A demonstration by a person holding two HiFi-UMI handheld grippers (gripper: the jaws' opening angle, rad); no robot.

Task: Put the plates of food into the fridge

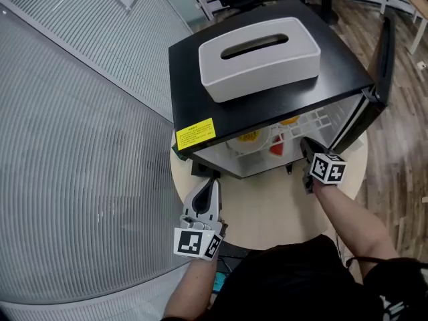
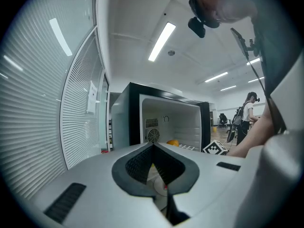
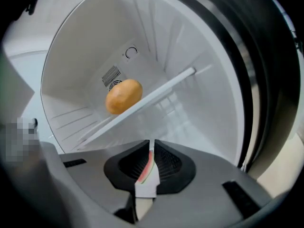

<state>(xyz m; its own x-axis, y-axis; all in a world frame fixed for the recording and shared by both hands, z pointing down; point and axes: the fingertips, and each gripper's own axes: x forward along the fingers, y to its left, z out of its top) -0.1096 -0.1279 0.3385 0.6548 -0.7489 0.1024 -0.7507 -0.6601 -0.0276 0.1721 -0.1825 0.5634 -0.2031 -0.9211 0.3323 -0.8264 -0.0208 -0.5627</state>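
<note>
**Nearly home: a plate of red food goes through the fridge opening**

Seemingly the step in hand is setting a plate down inside the fridge (image 1: 194,92), which stands mid-frame in the head view on a round table (image 1: 267,206). Its door (image 1: 384,59) is swung open at the right edge, and a tissue box (image 1: 259,55) sits on its top.

The right gripper (image 1: 306,147) reaches into the lower right of the opening. Its jaws are pinched narrow on the thin white rim of the plate (image 3: 146,175), which shows a red streak at the bottom centre of the right gripper view. From the head view this plate, with its red food, lies just left of that gripper on the fridge floor. A second plate with yellow food (image 1: 249,138) is beside it, further left. Above them, a round orange-brown food (image 3: 123,95) rests on the wire shelf (image 3: 156,91).

I judge the next move to be easing the plate flat, clear of its neighbour, and then letting go.

The right forearm stretches up from the lower right, and the gripper is tilted slightly down and rolled, so the shelf runs slantwise in its view. The left gripper (image 1: 211,182) hangs back at the lower left, outside the fridge and pointing at it. Its jaws are together and hold nothing.
</note>
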